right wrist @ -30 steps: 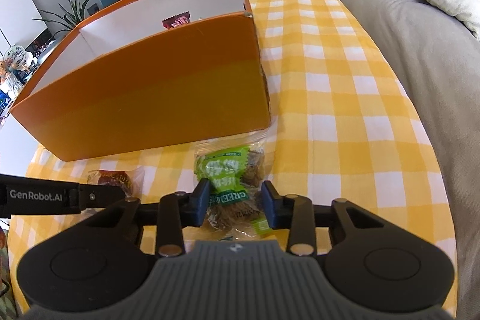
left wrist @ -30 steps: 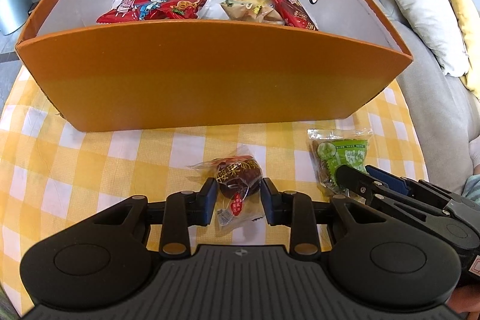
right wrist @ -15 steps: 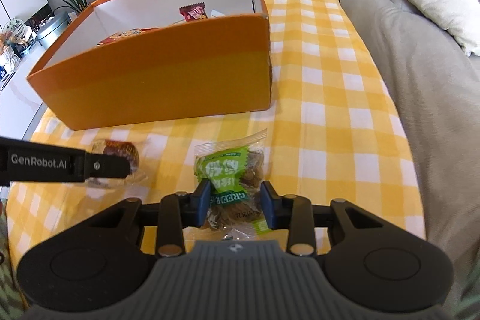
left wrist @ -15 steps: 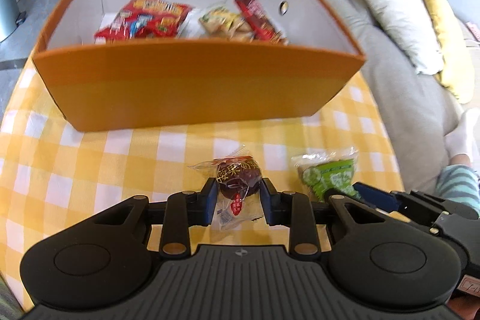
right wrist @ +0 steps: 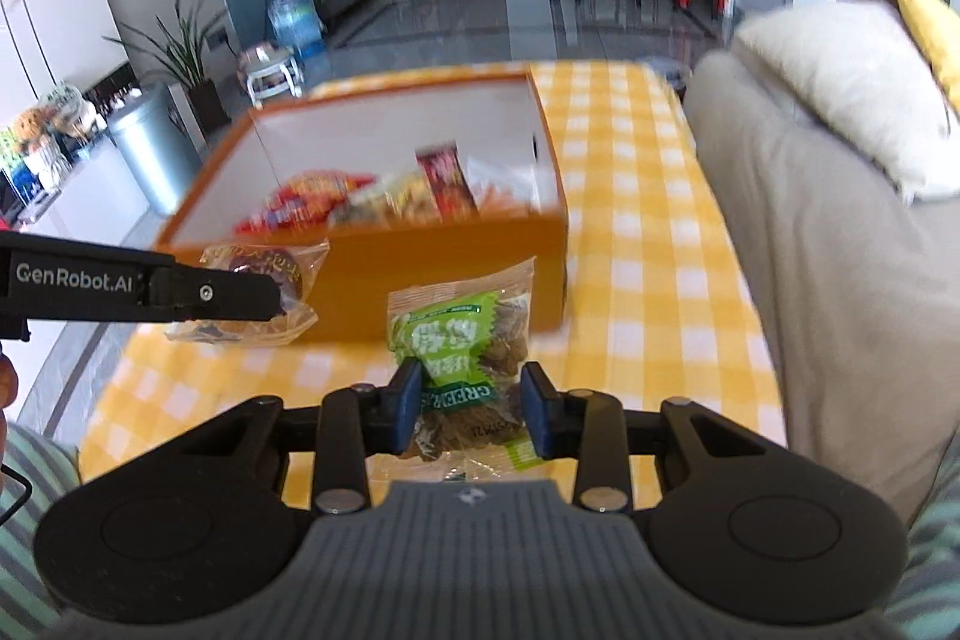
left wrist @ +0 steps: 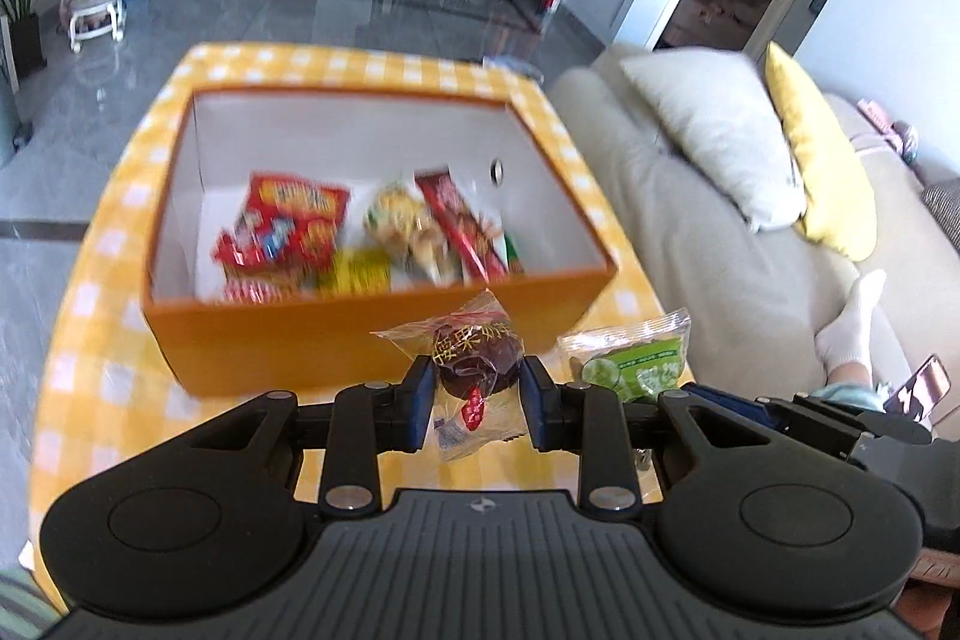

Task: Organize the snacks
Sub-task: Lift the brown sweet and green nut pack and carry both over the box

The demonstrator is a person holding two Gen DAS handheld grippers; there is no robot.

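A beige sofa (left wrist: 690,220) with white pillow (left wrist: 714,130) flanks the yellow-checked tablecloth (right wrist: 630,244)

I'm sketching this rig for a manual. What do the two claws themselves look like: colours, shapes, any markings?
Both look alike: a matte black body with a ribbed grey centre plate bearing a small logo, two round black lobes, and silver rivets on the black linkage bars. The left claw and right claw have blue finger pads. Seen side-on, the left one carries white "GenRobot.AI" lettering. No cables are visible.
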